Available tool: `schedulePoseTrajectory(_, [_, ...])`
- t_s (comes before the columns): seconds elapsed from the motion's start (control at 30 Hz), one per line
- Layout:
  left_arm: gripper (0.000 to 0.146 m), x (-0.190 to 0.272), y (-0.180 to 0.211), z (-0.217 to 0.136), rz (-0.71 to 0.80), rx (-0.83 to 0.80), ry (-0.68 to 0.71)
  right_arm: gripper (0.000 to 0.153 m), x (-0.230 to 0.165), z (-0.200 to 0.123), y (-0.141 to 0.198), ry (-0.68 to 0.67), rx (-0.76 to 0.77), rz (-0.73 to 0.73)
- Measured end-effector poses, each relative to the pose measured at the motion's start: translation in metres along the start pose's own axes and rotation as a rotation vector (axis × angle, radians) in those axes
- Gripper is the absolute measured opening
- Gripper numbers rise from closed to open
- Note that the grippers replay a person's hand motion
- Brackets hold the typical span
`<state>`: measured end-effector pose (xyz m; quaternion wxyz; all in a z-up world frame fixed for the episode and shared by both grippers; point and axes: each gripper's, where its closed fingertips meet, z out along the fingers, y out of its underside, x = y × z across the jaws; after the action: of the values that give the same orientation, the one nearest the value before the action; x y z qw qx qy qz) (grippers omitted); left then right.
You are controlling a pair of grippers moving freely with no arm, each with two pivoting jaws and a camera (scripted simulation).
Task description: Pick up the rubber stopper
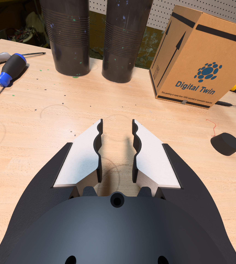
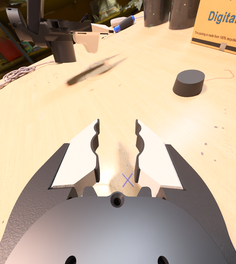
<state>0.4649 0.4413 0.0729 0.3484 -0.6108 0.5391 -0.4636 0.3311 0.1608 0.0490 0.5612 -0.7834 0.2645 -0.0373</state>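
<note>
A pale wooden bench [image 1: 28, 142], flecked with paint spots, carries everything, with a pegboard wall behind it. The rubber stopper [image 2: 188, 83], a dark tapered plug, stands on the bench with its narrower face up, free of both grippers. A thin red scribble [image 2: 225, 75] runs on the wood right beside it. The cardboard box [image 1: 200, 64] stands farther back, near the stopper. The right gripper [image 2: 117, 121] hovers over bare wood with its jaws apart and empty, the stopper ahead to its right. The left gripper [image 1: 117, 121] also has its jaws apart and empty, with the stopper off to its right. Two dark cylinders [image 1: 71, 42] stand behind it, and a blue-and-black screwdriver [image 1: 10, 70] lies at the left.
</note>
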Motion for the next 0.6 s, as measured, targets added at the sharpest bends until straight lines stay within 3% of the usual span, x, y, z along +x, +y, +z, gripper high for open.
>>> schedulePoseTrajectory(0.6, [0.042, 0.0002, 0.0007, 0.0006, 0.002, -0.006, -0.001, 0.050, -0.0002, 0.0007, 0.0010, 0.003, -0.007, -0.003])
